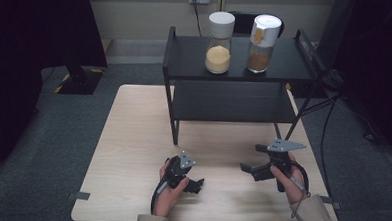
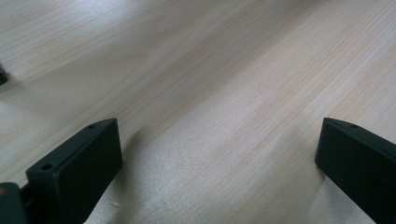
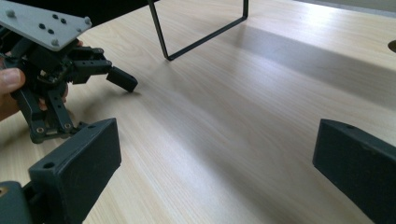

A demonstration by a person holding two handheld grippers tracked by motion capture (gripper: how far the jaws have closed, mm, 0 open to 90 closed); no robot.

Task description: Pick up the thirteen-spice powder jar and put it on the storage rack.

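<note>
You are seeing no readable writing anywhere; the small tan tag [image 1: 258,35] on the white-lidded glass jar of brown powder [image 1: 261,43] is perhaps printed, but it is showing too small to read.

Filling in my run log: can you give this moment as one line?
left gripper: open, low over table, empty | right gripper: open, empty | two jars: top of black shelf, untouched

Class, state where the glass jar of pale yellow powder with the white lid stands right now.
In the high view, the glass jar of pale yellow powder stands on the black metal shelf's top level, just left of the brown-powder jar, far from both grippers.
</note>
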